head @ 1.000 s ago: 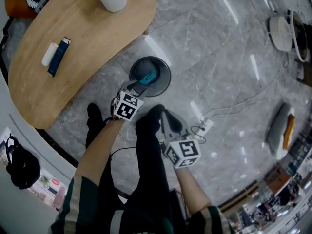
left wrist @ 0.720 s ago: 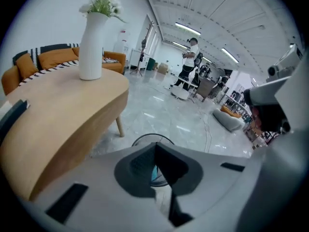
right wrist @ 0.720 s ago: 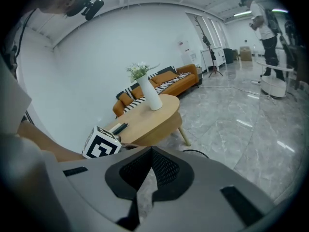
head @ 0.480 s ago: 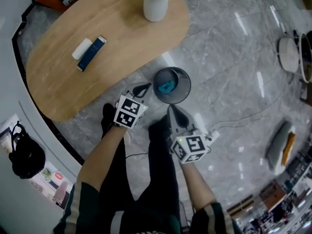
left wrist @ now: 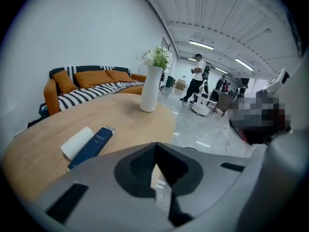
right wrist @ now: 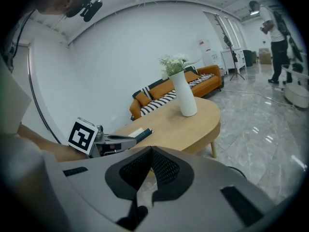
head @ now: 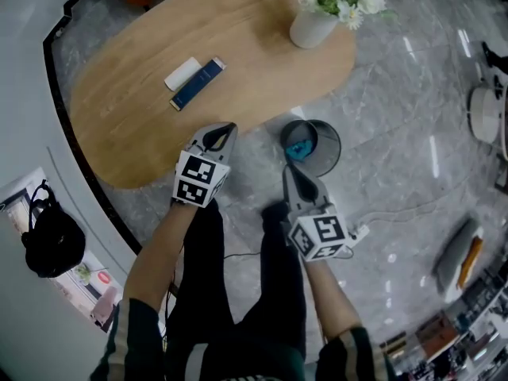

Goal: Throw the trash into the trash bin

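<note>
Okay, both claws are empty. The left claw has its jaws pressed together tip to tip with nothing between them, and the right claw is the same.

The teal trash sits at the bottom of the trash bin, so that piece looks done. The bin is on the floor just beyond the right claw's tip, slightly to its right and not touching. It is off to the right of the left claw.

The bin stands tight against the table edge. My read: this keeps the carry from tabletop to bin short.

The left claw's tip hangs over the near table edge and aims across the top. Ahead of it and well apart, a dark blue box and a white roll lie side by side, touching. They are likely the next trash, and that claw must spread before it can take either. The flower vase stands farther off, beyond the bin, and is probably not trash.
</note>
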`<state>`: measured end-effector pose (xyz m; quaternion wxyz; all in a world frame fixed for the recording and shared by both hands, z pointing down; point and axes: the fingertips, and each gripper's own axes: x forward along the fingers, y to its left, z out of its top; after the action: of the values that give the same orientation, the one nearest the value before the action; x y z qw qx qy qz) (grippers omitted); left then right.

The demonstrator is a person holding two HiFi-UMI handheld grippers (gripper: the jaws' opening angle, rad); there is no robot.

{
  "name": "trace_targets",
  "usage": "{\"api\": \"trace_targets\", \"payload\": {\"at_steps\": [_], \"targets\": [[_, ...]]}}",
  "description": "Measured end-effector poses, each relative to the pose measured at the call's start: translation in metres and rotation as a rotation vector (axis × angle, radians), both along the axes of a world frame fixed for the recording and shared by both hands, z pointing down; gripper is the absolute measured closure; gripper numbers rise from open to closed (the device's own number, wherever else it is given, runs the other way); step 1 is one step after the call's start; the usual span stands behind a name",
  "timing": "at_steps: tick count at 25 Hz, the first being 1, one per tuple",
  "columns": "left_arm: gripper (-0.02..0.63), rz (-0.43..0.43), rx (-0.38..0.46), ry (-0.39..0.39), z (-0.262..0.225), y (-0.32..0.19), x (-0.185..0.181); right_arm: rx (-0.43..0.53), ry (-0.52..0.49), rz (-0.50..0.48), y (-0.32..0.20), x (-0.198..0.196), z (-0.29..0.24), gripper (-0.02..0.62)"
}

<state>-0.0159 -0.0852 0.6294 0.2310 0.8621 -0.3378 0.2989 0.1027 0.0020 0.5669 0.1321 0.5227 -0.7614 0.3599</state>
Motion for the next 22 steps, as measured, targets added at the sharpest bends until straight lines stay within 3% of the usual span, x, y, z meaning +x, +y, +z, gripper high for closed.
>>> {"api": "trace_targets", "payload": {"at_steps": [6,9,12,22], "targets": [[0.587,-0.027,0.039,-0.065,0.005,-0.01,-0.056,-0.015,0.006,-0.038,-0.003,-0.026,0.004,0.595],[0.421,-0.057,0.04,-0.104,0.012,-0.018,-0.084,-0.023,0.009,-0.05,-0.004,-0.035,0.008,0.595],[0.297,-0.059,0.046,-0.144,0.02,-0.023,-0.108,-0.029,0.006,-0.054,-0.005,-0.045,0.01,0.595],[0.295,0.022,0.019,-0.281,0.063,-0.049,-0.154,-0.037,0.026,-0.067,-0.004,-0.066,0.012,0.595]]}}
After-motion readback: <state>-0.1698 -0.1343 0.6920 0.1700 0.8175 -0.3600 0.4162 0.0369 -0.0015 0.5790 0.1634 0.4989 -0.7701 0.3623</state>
